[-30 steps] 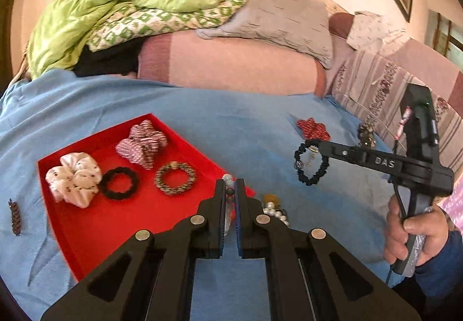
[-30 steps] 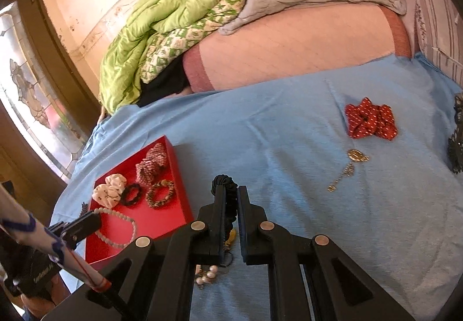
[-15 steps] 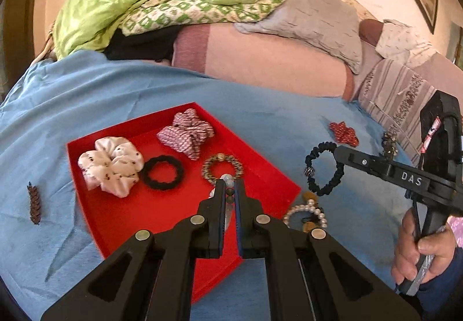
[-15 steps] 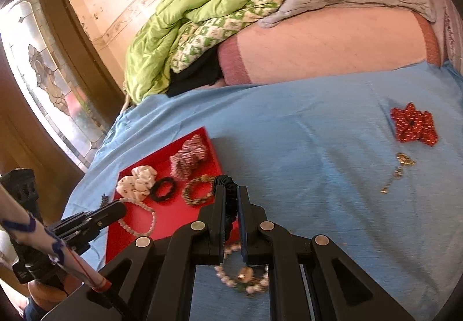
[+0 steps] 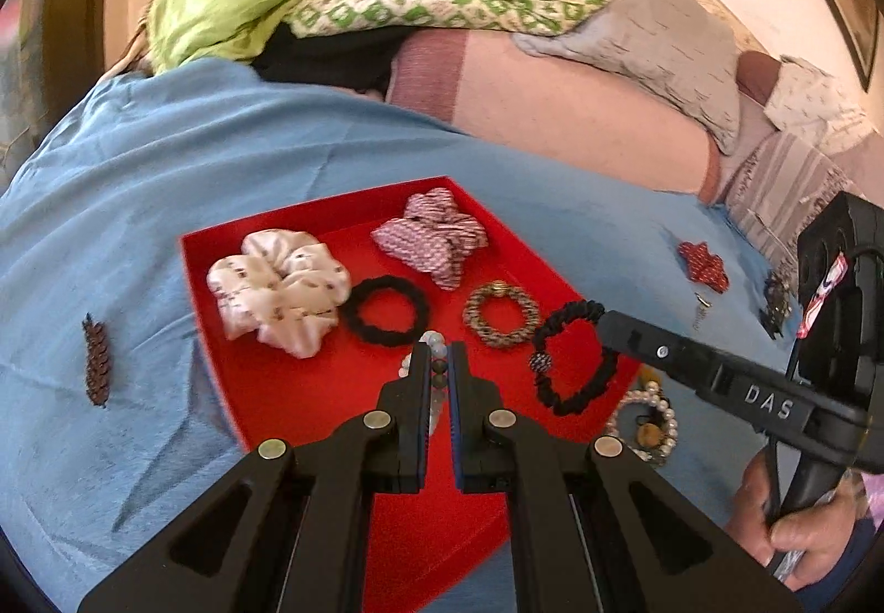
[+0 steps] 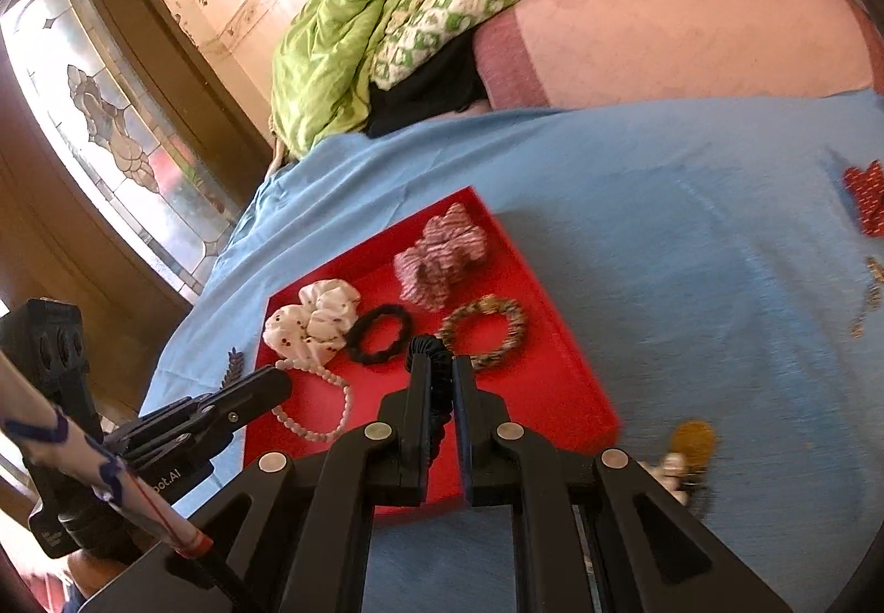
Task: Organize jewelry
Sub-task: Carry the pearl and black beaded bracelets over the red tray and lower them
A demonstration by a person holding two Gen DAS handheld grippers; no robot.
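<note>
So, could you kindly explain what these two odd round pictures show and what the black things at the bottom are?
No robot here: a person holds a hand-operated gripper in each hand, and a wide-angle camera on each looks along its jaws. That explains the round pictures and the black arms at the bottom.

One picture comes from the left gripper, shut on a pale bead bracelet. The other comes from the right gripper, shut on a black beaded bracelet. Each camera also catches the other gripper from the side.

Both hang over a red tray on a blue bedsheet. In the tray lie a white scrunchie, a striped scrunchie, a black hair tie and a woven bracelet. A pearl bracelet lies beside the tray.
</note>
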